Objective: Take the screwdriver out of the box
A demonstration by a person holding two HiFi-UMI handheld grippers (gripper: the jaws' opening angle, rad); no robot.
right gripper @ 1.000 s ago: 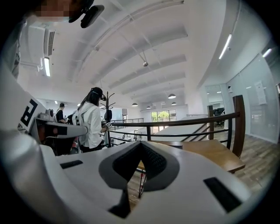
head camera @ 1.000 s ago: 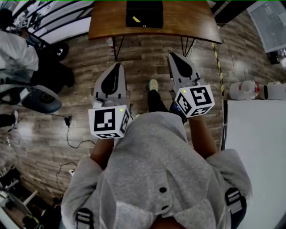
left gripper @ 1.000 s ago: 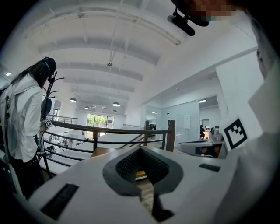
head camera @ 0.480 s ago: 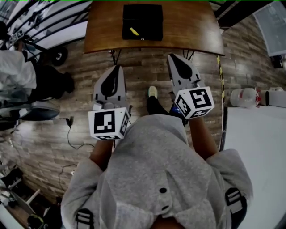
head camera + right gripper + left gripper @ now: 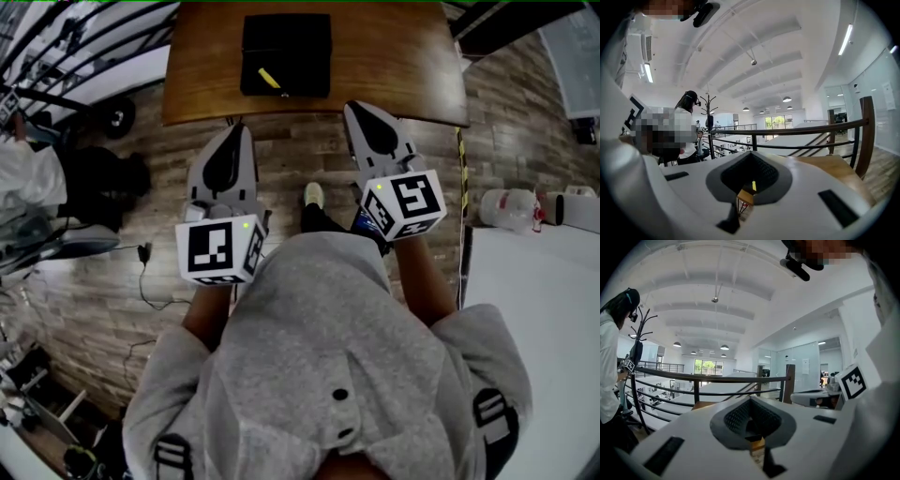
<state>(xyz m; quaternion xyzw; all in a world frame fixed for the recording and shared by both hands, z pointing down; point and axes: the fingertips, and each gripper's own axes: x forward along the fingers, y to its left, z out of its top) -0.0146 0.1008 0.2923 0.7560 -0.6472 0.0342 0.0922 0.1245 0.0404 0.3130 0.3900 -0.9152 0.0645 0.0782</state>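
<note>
Head view: the yellow screwdriver lies inside the black box on the wooden desk. The left gripper and right gripper sit near the desk's front edge, fingers together and nothing between them.

A wooden desk is set on a plank floor. A dark railing is seen beneath a white ceiling lit by lamps.
</note>
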